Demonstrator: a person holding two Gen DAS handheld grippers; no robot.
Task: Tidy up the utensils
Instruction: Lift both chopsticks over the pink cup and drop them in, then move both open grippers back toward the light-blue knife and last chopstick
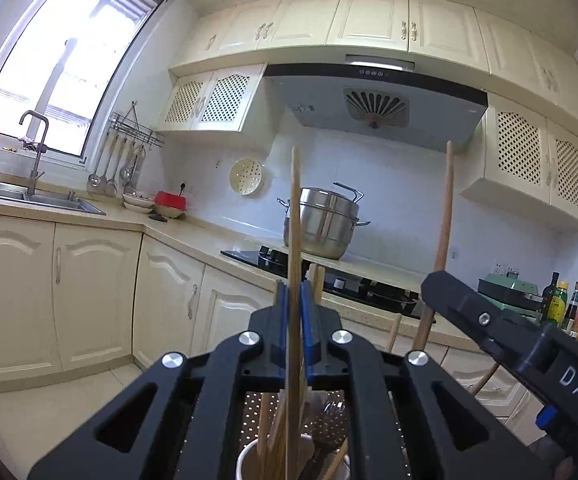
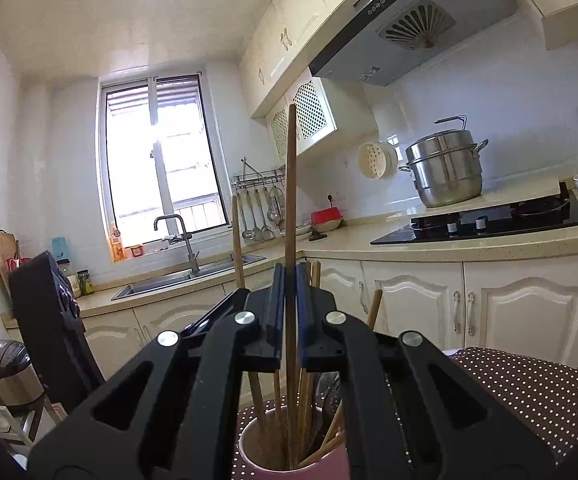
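Each tool is clamping one upright chopstick above the cup: left tool, chopstick; right tool, chopstick. Off-centre lowering is risking snagging the standing utensils or tipping the cup.

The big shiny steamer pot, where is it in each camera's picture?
Left wrist view: the steamer pot stands on the counter at the picture's middle, partly behind the chopstick in the left gripper.
Right wrist view: the pot is at right, above middle, behind the black cooktop.
Shared landmark: the grey range hood hangs above the pot in both.
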